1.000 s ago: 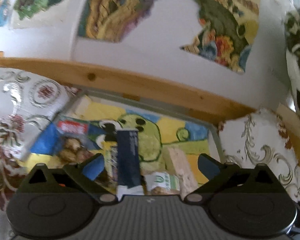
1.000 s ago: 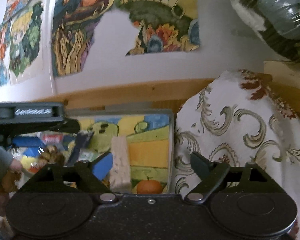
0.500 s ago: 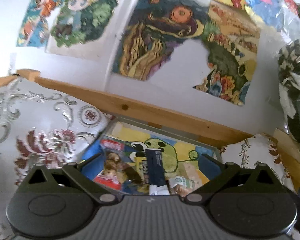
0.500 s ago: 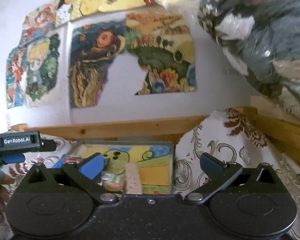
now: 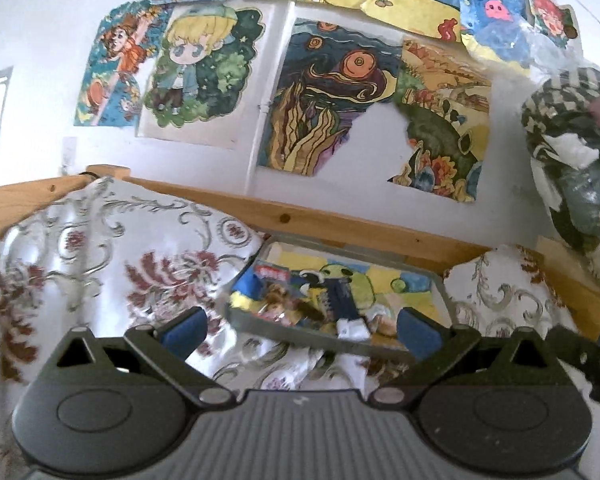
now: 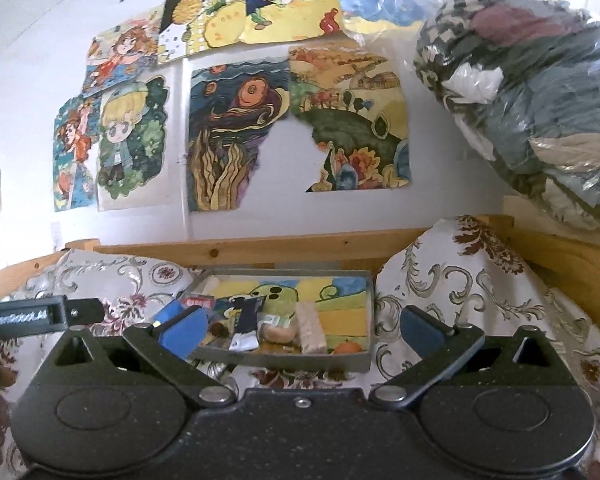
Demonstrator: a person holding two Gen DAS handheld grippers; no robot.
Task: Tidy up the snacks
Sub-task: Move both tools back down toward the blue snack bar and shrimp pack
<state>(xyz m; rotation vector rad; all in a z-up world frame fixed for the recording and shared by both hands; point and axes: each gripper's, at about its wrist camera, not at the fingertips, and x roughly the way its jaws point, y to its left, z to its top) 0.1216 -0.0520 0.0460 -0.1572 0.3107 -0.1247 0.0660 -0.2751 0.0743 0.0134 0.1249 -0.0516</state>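
Note:
A shallow grey tray (image 6: pixel 280 361) with a painted bottom lies on floral bedding, in front of both grippers. Inside it are a dark blue bar packet (image 6: pixel 247 317), a beige bar (image 6: pixel 310 329), a wrapped round pastry (image 6: pixel 278 332), a small orange (image 6: pixel 348 347) and a blue-and-red snack bag (image 6: pixel 182 307). My right gripper (image 6: pixel 302 330) hangs open and empty, short of the tray's near wall. The left wrist view shows the same tray (image 5: pixel 332 345), the blue packet (image 5: pixel 342 300) and the snack bag (image 5: pixel 269 280). My left gripper (image 5: pixel 300 332) is open too, holding nothing.
Floral cushions flank the tray on the left (image 5: pixel 112 248) and right (image 6: pixel 460 292). A wooden rail (image 6: pixel 284 250) runs behind it, under a wall of drawings. A clear bag of clothes (image 6: pixel 540 92) bulges at upper right. The left gripper's body (image 6: pixel 40 316) shows at the left edge.
Both grippers have drawn back and tilted up from the tray, so it looks smaller and more wall shows. Both stay open and empty. The snacks have not moved.

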